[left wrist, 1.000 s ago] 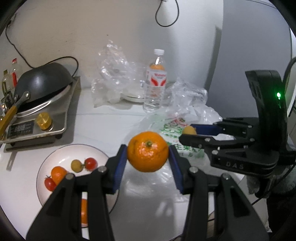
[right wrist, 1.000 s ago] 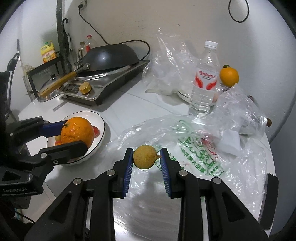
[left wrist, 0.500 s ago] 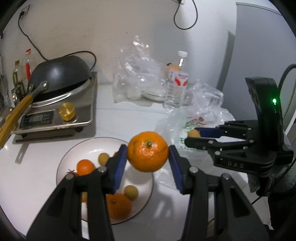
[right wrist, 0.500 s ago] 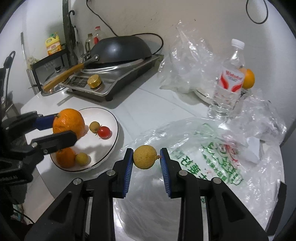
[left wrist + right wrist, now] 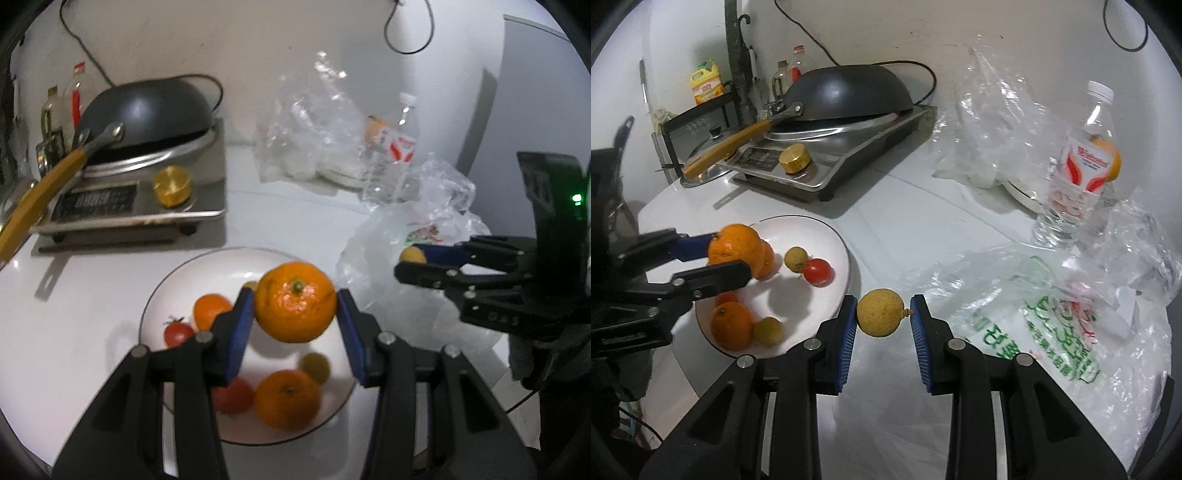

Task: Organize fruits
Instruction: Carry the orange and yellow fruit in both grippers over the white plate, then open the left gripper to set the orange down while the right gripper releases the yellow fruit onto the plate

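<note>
My left gripper [image 5: 295, 301] is shut on a large orange [image 5: 295, 302] and holds it above the white plate [image 5: 184, 275]. The plate holds oranges, red tomatoes and small yellow fruits. My right gripper [image 5: 881, 313] is shut on a small yellow fruit [image 5: 880, 312] and holds it just right of the plate's rim [image 5: 846, 254], above the table. The left gripper [image 5: 731, 258] with its orange [image 5: 735, 247] also shows in the right wrist view, over the plate's left side. The right gripper [image 5: 410, 260] shows at the right of the left wrist view.
A printed plastic bag [image 5: 1052, 317] lies right of the plate. A water bottle [image 5: 1075, 173], clear bags [image 5: 990, 122] and an orange [image 5: 1112, 162] stand at the back right. An induction cooker [image 5: 827, 162] with a black wok [image 5: 846, 96] sits at the back left.
Both grippers moved left with their fruits. The left one now holds the orange over the plate; the right one has come up to the plate's right rim.
</note>
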Motion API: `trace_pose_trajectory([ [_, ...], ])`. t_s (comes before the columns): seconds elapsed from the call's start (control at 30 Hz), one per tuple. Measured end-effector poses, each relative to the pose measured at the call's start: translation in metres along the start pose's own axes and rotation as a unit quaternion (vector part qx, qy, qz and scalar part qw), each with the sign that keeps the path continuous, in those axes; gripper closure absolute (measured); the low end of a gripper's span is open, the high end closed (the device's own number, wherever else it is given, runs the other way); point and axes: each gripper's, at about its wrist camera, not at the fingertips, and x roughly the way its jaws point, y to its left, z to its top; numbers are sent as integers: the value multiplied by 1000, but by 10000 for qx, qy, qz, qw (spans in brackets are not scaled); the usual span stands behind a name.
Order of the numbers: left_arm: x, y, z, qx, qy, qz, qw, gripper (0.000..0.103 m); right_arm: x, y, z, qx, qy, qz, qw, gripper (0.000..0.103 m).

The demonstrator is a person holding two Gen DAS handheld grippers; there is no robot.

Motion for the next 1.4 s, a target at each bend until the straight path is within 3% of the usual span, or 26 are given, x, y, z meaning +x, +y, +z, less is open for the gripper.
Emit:
trace_pose_trajectory([
  [0.4,25,13,-9,-169,476,2,9987,57,13,18,6,-152,43,286,9995,72],
  [0.83,32,-2,-11,209,654,160,9975,56,26,22,5,-176,129,393,9990,72],
  [1.13,26,2,-12,173,620,428,9970,56,35,30,4,-239,215,460,9984,72],
  [1.4,13,9,-9,101,404,445,9981,55,46,38,6,-271,304,560,9976,72],
])
